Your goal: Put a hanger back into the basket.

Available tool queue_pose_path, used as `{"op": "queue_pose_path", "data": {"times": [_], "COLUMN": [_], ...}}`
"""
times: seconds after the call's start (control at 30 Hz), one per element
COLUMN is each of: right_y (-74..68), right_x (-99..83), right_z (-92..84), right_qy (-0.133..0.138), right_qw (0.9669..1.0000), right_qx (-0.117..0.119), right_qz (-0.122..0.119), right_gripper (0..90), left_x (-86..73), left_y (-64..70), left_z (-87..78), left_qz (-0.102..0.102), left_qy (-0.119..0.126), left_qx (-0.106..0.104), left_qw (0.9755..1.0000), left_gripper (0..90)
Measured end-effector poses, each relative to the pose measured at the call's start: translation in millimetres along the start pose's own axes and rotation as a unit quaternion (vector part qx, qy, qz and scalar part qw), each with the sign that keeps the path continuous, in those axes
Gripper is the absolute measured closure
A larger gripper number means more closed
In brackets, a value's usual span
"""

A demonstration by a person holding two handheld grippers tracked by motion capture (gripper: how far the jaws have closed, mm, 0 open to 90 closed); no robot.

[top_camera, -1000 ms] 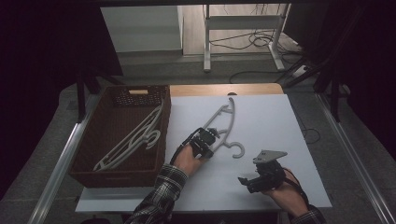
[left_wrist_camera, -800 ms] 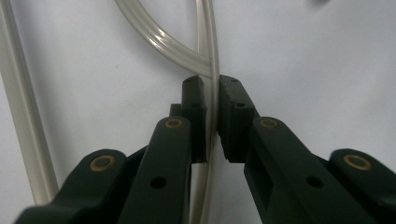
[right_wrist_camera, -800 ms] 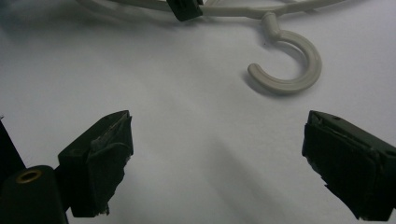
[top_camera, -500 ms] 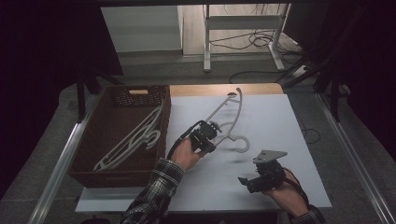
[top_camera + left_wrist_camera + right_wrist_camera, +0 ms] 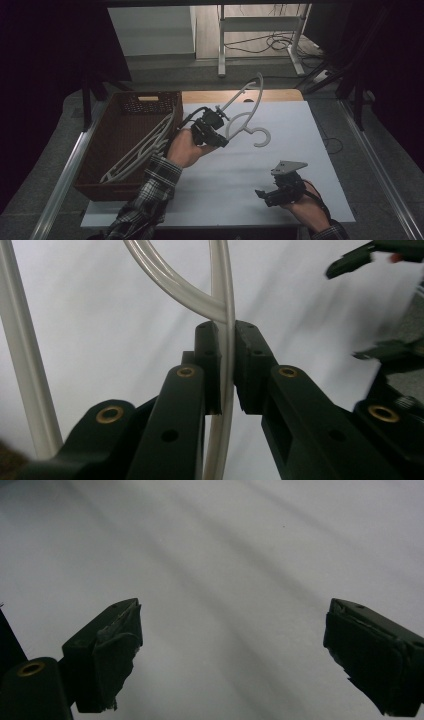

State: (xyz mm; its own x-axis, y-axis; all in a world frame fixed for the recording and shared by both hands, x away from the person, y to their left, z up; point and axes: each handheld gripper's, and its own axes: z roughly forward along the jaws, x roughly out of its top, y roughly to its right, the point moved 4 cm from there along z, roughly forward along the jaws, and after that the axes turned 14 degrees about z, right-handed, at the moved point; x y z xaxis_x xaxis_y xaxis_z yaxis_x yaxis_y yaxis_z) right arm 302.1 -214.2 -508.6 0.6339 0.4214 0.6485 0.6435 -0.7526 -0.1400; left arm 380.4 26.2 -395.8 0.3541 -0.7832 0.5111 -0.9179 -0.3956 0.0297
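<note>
White hanger (image 5: 248,107) clamped in left gripper (image 5: 212,131), raised above the white table (image 5: 300,130), right of basket (image 5: 100,165). Right gripper (image 5: 270,194) jaws apart, over table's near edge.

We see a white table (image 5: 280,150) with a wood strip along its far edge. A brown wicker basket (image 5: 100,150) sits against the table's left edge. White hangers (image 5: 140,150) lie inside the basket.
</note>
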Motion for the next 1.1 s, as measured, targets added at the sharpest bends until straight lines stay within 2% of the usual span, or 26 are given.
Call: {"op": "queue_pose_path", "data": {"times": [0.17, 0.23, 0.33, 0.5, 0.7, 0.8, 0.97, 1.1], "right_y": [0.0, 0.0, -0.4, 0.0, -0.1, -0.1, 0.3, 0.5], "right_x": [0.0, 0.1, 0.0, 0.5, 0.6, 0.6, 0.6, 0.5], "right_z": [0.3, 0.4, 0.8, 1.9, 3.8, 4.5, 5.3, 5.7], "right_qy": [0.0, -0.001, -0.002, -0.002, -0.004, -0.005, -0.005, -0.006], "right_qw": [1.0, 1.0, 1.0, 1.0, 1.0, 1.0, 1.0, 1.0], "right_qx": [-0.001, 0.0, 0.0, -0.001, -0.001, -0.002, -0.002, -0.003], "right_qz": [0.001, 0.001, 0.002, -0.003, 0.0, 0.001, 0.002, 0.004], "right_gripper": [9.3, 9.2, 9.3, 9.3, 9.3, 9.3, 9.3, 9.2], "left_x": [-17.0, -30.1, -48.4, -86.5, -134.6, -155.3, -182.4, -200.9], "left_y": [-3.5, -5.6, -8.7, -13.8, -22.4, -28.1, -38.1, -48.1], "left_z": [-29.5, -41.6, -54.5, -71.4, -87.6, -94.5, -99.8, -98.2], "left_qz": [-0.006, -0.008, -0.017, -0.046, -0.077, -0.084, -0.096, -0.105], "left_qy": [-0.001, -0.007, -0.004, -0.009, -0.014, -0.016, -0.019, -0.022], "left_qx": [-0.019, -0.03, -0.032, -0.038, -0.032, -0.03, -0.03, -0.037], "left_qw": [0.9998, 0.9995, 0.9993, 0.9982, 0.9964, 0.9959, 0.9947, 0.9935], "left_gripper": [82.5, 82.5, 82.5, 82.5, 82.5, 82.5, 82.4, 82.5]}}
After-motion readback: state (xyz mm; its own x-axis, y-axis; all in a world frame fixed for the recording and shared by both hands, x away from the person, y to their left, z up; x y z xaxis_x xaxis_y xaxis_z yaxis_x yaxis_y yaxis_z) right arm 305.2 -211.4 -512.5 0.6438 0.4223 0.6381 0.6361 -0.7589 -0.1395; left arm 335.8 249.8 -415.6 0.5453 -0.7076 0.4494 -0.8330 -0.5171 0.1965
